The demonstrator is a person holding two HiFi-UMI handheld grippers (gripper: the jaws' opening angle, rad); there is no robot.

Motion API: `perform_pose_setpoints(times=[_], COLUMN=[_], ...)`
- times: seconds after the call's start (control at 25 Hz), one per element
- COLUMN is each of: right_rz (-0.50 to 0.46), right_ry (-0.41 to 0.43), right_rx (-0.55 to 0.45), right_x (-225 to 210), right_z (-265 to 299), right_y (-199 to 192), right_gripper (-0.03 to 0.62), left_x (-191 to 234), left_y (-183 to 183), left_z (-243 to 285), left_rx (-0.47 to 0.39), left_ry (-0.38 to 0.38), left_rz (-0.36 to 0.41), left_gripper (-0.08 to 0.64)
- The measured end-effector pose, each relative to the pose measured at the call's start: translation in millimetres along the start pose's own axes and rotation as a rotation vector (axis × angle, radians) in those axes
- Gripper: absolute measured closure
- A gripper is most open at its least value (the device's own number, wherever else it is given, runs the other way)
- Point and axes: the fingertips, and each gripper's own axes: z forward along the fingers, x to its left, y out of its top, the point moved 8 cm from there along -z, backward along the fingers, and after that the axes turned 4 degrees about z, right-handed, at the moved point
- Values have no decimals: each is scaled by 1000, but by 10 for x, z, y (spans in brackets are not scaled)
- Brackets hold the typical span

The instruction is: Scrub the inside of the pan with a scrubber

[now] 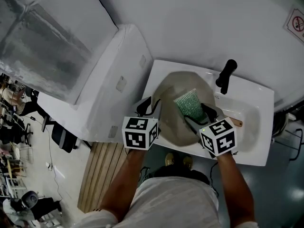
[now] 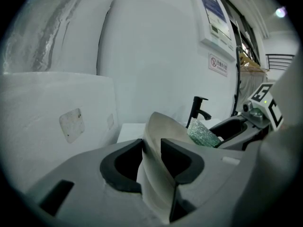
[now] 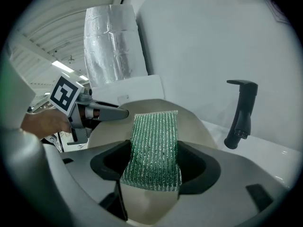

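A beige pan [image 1: 172, 110] stands tilted in the white sink [image 1: 260, 96], with its wooden handle [image 1: 236, 122] at the right. My left gripper [image 1: 151, 107] is at the pan's left rim. In the left gripper view the thin rim [image 2: 158, 126] runs between the jaws [image 2: 151, 160], which stand wider than the wall, so this gripper is open. My right gripper [image 1: 200, 117] is shut on a green mesh scrubber [image 1: 189, 103]. In the right gripper view the scrubber [image 3: 154, 145] lies flat against the pan's inside [image 3: 199, 126].
A black faucet [image 1: 225, 75] rises at the back of the sink, to the right of the pan. A white cabinet [image 1: 95, 103] stands to the left of the sink, with a foil-wrapped duct [image 1: 42, 37] above it. Wooden slats [image 1: 102, 175] lie on the floor.
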Motion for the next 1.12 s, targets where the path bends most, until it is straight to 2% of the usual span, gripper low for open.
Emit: perform_pose_setpoints(times=[0.48, 0.88, 1.12], right_rz=[5, 13, 13], right_ry=[12, 22, 35], right_rx=[-45, -122, -222], right_x=[11, -4, 28], right_z=[-85, -260, -411], right_y=[118, 327, 519], right_gripper=[288, 288, 288], left_x=[-44, -68, -120], left_y=[61, 360, 606], left_z=[-26, -216, -397], left_rx=[-36, -145, -269], left_ry=[-8, -16, -36], left_rz=[36, 65, 89], left_gripper=[420, 400, 401])
